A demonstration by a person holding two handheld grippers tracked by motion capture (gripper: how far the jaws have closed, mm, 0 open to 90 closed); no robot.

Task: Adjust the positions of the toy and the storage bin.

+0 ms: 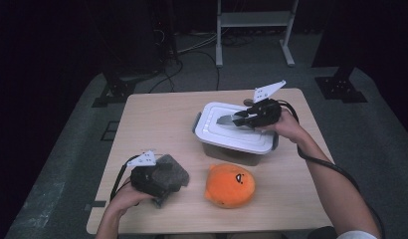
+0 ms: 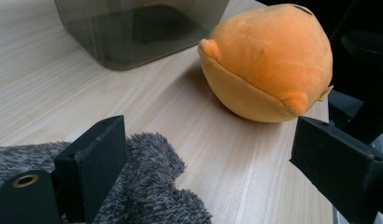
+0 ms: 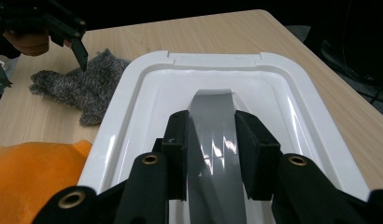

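At a wooden table (image 1: 157,114), the right claw (image 3: 211,140) pinches the grey handle (image 3: 213,121) of a white box lid (image 1: 217,130), seemingly ready to lift, while the left claw (image 2: 208,168) hangs spread over a grey fuzzy cloth (image 2: 147,186) beside an orange plush toy (image 1: 230,185).

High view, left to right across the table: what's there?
Left tongs over the grey fuzzy cloth → orange plush toy → right tongs on the white lid's grey handle.

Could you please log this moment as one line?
right tool: shut on lid handle | left tool: open over grey cloth | orange plush: on table | box: lidded
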